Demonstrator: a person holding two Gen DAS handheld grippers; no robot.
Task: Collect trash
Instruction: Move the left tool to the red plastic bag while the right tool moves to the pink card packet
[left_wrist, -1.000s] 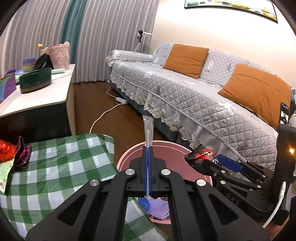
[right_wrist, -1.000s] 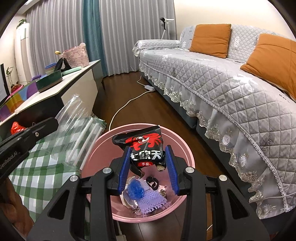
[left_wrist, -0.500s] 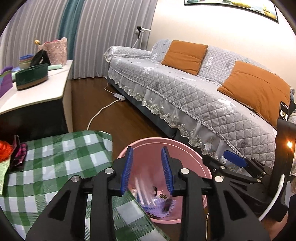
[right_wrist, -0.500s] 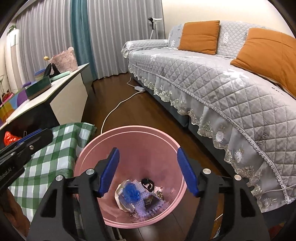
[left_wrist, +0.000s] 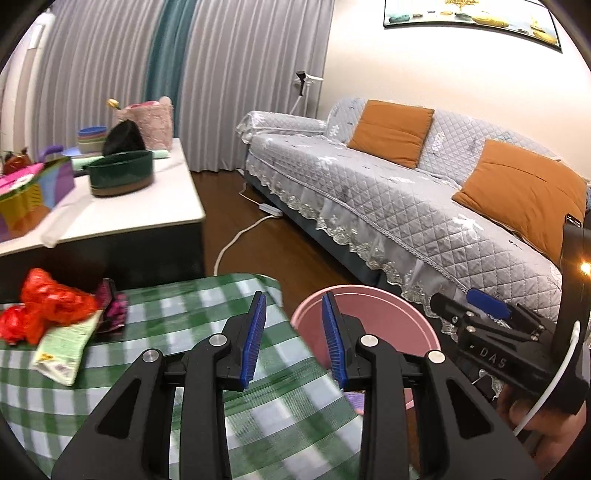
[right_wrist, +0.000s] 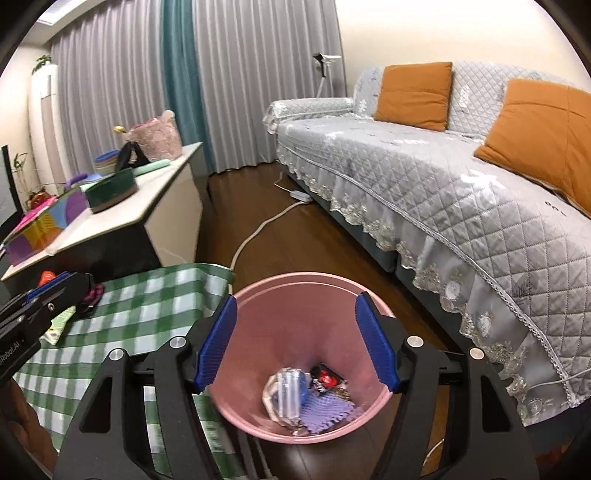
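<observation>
Both jaws stand released and empty, having just opened; left gripper (left_wrist: 293, 339) dropped its clear wrapper (right_wrist: 290, 391), right gripper (right_wrist: 297, 341) its black snack packet (right_wrist: 327, 378); both lie in the pink bin (right_wrist: 258, 295); remaining trash (left_wrist: 55, 314) waits on the checked table (left_wrist: 166, 314).

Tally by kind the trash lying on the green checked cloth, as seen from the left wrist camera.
Red crumpled plastic bag: 1
Pale green wrapper: 1
Dark pink packet: 1
Total: 3
</observation>
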